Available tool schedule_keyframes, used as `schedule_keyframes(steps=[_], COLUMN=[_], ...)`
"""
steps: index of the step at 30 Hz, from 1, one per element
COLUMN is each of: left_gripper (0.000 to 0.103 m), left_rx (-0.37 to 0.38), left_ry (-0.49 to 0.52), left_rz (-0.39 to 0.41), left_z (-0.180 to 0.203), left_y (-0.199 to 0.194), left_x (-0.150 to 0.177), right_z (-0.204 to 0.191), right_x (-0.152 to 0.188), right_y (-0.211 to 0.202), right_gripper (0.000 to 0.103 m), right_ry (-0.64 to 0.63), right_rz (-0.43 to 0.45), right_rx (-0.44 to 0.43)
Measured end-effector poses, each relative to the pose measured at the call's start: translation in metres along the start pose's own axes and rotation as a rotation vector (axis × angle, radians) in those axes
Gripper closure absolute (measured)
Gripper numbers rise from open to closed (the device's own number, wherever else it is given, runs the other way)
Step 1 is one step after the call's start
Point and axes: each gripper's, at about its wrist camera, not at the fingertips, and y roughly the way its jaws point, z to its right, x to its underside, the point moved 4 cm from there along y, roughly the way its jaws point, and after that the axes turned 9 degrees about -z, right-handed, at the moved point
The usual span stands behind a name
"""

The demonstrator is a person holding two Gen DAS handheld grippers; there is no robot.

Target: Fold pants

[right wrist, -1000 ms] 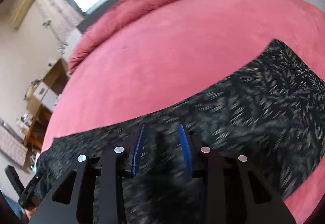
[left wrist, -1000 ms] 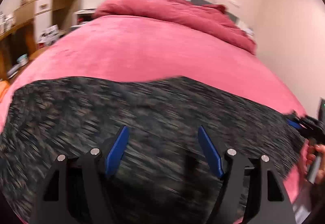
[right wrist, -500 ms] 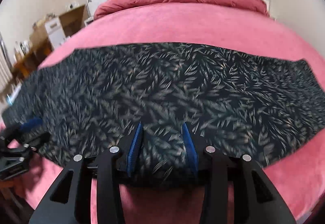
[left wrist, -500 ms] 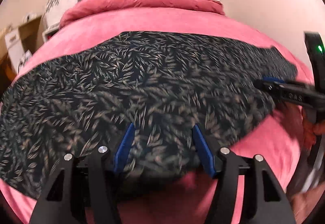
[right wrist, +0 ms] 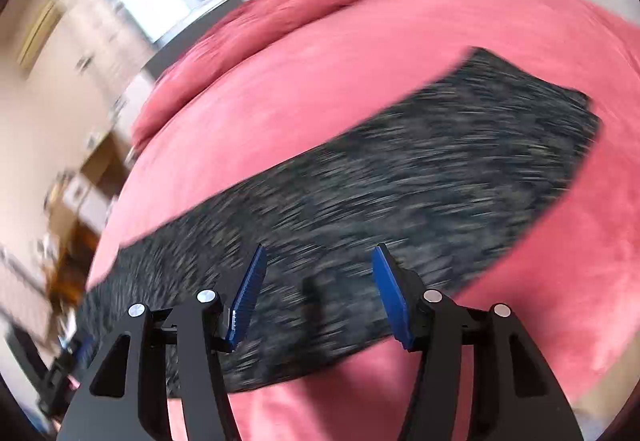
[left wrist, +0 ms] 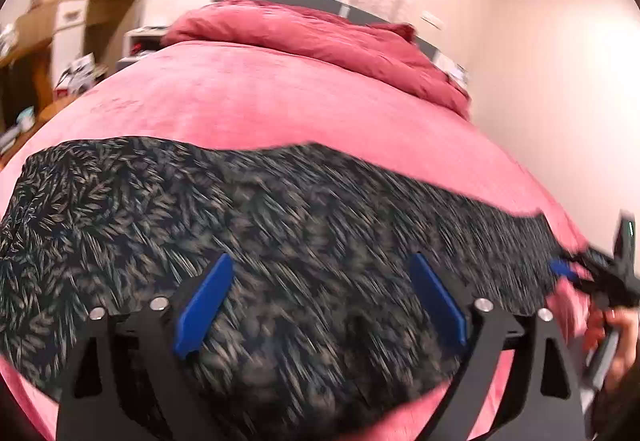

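The long black leaf-print pants (left wrist: pixel 280 225) lie flat as a strip across the pink plush bed (left wrist: pixel 280 101), both the left tool (left wrist: pixel 320 297) and right tool (right wrist: pixel 316 289) spread wide and empty above them, so the lengthwise fold looks done and next each must drop to grip an end.

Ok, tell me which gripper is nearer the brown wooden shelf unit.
Left. Left gripper over the dark leaf-print pants' end nearest the brown wooden shelf unit; right gripper farther along them.

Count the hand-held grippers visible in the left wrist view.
2. The left hand-held gripper fills the bottom foreground, open above the pants; the right hand-held gripper sits at the far right edge by the pants' end.
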Motion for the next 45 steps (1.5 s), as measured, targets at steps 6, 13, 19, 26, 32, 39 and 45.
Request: schedule_keyframes(steps=[6, 13, 19, 26, 32, 39, 45], left_gripper=[0.006, 0.004, 0.002, 0.002, 0.002, 0.002, 0.002], left_rx=[-0.042, 0.006, -0.009, -0.049, -0.076, -0.084, -0.090], left_ry=[-0.107, -0.149, -0.139, -0.125, -0.114, -0.111, -0.106], left_rz=[0.018, 0.030, 0.013, -0.014, -0.032, -0.035, -0.037], left_z=[-0.032, -0.047, -0.049, -0.040, -0.034, -0.034, -0.031], left_y=[0.023, 0.034, 0.039, 0.042, 0.047, 0.048, 0.049], left_x=[-0.002, 0.007, 0.011, 0.011, 0.010, 0.010, 0.008], right_z=[0.082, 0.173, 0.182, 0.179, 0.184, 0.150, 0.082], right_x=[-0.026, -0.031, -0.041, -0.068, -0.073, -0.076, -0.081], right_y=[-0.028, -0.038, -0.028, -0.003, 0.001, -0.031, -0.060], right_gripper=[0.049, 0.049, 0.051, 0.068, 0.090, 0.090, 0.090], right_ry=[0.371, 0.631, 0.607, 0.595, 0.613, 0.540, 0.380], right_rz=[0.067, 0.126, 0.172, 0.154, 0.124, 0.200, 0.244], right_rx=[-0.066, -0.113, -0.188, -0.130, -0.144, -0.154, -0.178])
